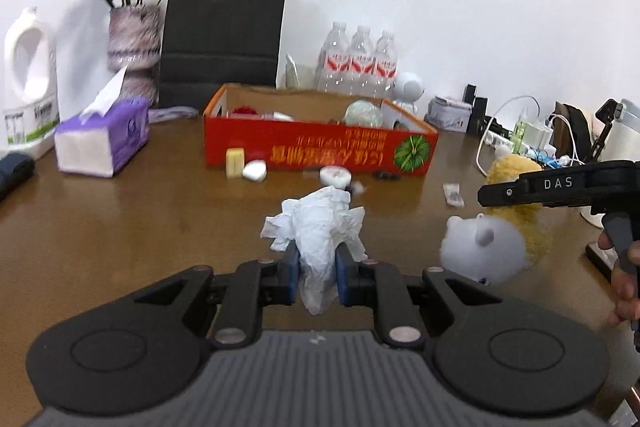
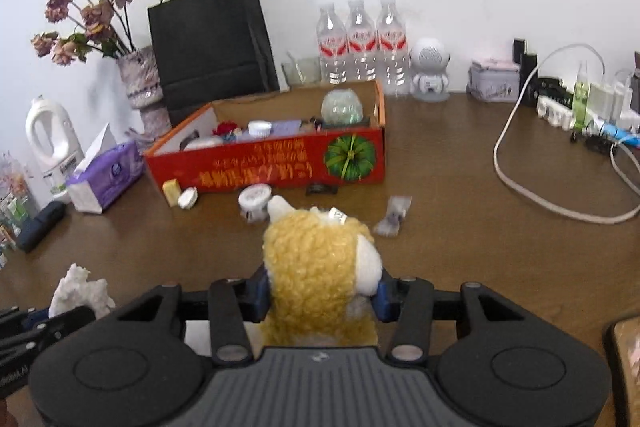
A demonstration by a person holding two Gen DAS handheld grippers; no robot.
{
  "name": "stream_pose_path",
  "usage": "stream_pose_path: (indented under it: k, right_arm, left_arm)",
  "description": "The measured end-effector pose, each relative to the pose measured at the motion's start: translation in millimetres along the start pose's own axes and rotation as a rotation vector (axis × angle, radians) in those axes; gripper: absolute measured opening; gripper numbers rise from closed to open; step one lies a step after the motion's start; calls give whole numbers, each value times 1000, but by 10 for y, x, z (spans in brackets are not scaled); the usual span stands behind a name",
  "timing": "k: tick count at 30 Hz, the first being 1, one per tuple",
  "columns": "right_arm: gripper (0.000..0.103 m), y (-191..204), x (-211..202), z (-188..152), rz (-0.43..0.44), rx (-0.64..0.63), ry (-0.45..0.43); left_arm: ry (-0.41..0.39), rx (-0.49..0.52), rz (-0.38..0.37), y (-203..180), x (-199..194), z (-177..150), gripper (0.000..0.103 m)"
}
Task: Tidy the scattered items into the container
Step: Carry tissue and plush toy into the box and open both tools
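Brown and glossy, the wooden table point(image 2: 460, 227) runs back to a white wall, and on it sits the red cardboard box point(image 2: 280, 163) that serves as our container, open at the top and already holding a glass ball point(image 2: 343, 105), a red item and some small white things. Behind the box we see a black paper bag point(image 2: 212, 43), a vase of dried roses point(image 1: 134, 39), three water bottles point(image 2: 362, 43) and a small white robot figure point(image 2: 430, 71). A purple tissue pack point(image 1: 102, 139) lies to the left of the box.

Our left gripper point(image 1: 318, 273) is clenched on a crumpled white tissue point(image 1: 316, 227), which sticks up between the blue pads above the table, well short of the box. Our right gripper point(image 2: 322, 293) is clamped around a yellow plush toy point(image 2: 316, 267) with a white face, held off to the right of the tissue.

Loose things lie on the table just in front of the box: a yellow block point(image 2: 172, 191), a white cap point(image 2: 188, 197), a roll of tape point(image 2: 254, 199), a small dark clip point(image 2: 320, 189) and a clear packet point(image 2: 394, 215).
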State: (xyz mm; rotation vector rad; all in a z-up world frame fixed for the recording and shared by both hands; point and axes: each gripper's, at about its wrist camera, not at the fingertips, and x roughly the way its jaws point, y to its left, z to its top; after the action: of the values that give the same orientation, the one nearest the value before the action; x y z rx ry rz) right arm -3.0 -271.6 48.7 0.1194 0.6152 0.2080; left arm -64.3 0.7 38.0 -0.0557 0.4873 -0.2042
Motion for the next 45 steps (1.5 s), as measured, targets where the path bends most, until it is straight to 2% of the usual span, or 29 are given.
stream_pose_path:
  k: [5, 8, 11, 14, 16, 18, 20, 23, 24, 27, 28, 29, 31, 33, 35, 36, 38, 40, 43, 45]
  right_arm:
    - [46, 7, 129, 320, -2, 4, -33]
    - [46, -3, 215, 600, 15, -7, -64]
    - [46, -29, 321, 1030, 26, -18, -115]
    - [46, -36, 537, 1544, 25, -31, -139]
    - [46, -47, 799, 1850, 25, -24, -112]
    - [46, 1, 1084, 2050, 4, -36, -68]
    - [46, 63, 1426, 2167, -13, -45, 7]
    - [46, 129, 2000, 2176, -36, -33, 171]
    - [46, 152, 2174, 2147, -66, -47, 216]
    - [48, 139, 2602, 1977, -130, -45, 357]
    - [52, 145, 2690, 1926, -160, -60, 378]
    - [55, 165, 2751, 1876, -193, -89, 392]
    - [66, 238, 2812, 1805, -239, -160, 398]
    - [71, 293, 2803, 1783, -262, -215, 396]
    - [79, 292, 2734, 1850, -243, -198, 395]
    - [85, 288, 2691, 1905, -234, -177, 388]
    - [87, 299, 2497, 2035, -234, -139, 338]
    - [92, 319, 2290, 2162, -210, -121, 295]
    - [92, 378, 1962, 2272, -140, -111, 252]
    - [92, 407, 1749, 2274, -84, -110, 211]
  left_arm:
    - [-74, 48, 19, -14, 221, 385, 17]
    - [-127, 76, 20, -5, 393, 763, 17]
    - [-120, 86, 18, 61, 742, 1220, 17]
    - [-52, 47, 20, 172, 1220, 1568, 17]
    - [1, 45, 43, 191, 1579, 1724, 17]
    - [55, 42, 33, 199, 1907, 1799, 17]
    - [136, 25, 34, 204, 2245, 1818, 17]
    - [261, 55, 114, 191, 2657, 1735, 17]
    - [296, 66, 112, 193, 2734, 1698, 18]
    - [375, 98, 79, 174, 2823, 1589, 19]
    - [389, 109, 87, 167, 2838, 1570, 23]
    - [392, 109, 99, 182, 2835, 1561, 31]
    - [387, 94, 111, 227, 2775, 1581, 33]
    - [360, 88, 97, 277, 2653, 1645, 36]
    - [336, 80, 95, 317, 2546, 1770, 54]
    - [326, 69, 96, 351, 2481, 1846, 58]
    - [314, 43, 98, 440, 2339, 1989, 70]
    - [314, 25, 110, 523, 2204, 2114, 78]
    - [321, 13, 129, 616, 2012, 2213, 88]
    - [289, 26, 160, 607, 1826, 2181, 92]
